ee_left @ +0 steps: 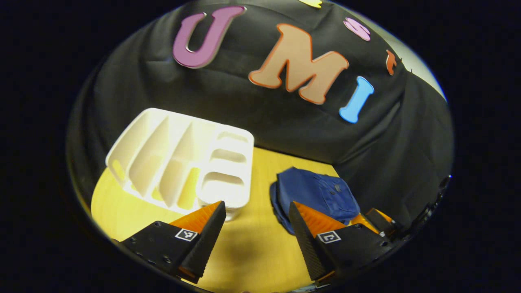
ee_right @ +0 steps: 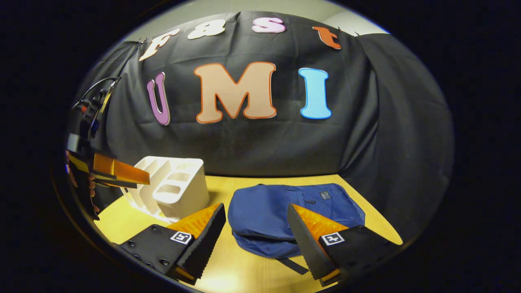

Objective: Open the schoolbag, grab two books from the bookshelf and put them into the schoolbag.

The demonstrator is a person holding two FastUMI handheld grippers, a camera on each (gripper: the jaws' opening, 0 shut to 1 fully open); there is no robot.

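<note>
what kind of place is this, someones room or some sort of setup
Most likely a staged recording booth, not a lived-in room. Black cloth hangs as the wall behind a bare yellow table, and the table holds just a white bookshelf and a blue schoolbag.

The left gripper [ee_left: 256, 228] has two wedge-shaped fingers with ribbed inner faces, each on a dark flat block. Each block carries a small square black-and-white marker and round screw heads near its outer edge. The right gripper [ee_right: 256, 228] is built alike: ribbed wedges, dark blocks, square markers, screws. In the right gripper view, left of the white rack [ee_right: 171, 189], the left gripper has thin cables looping above its body.
</note>
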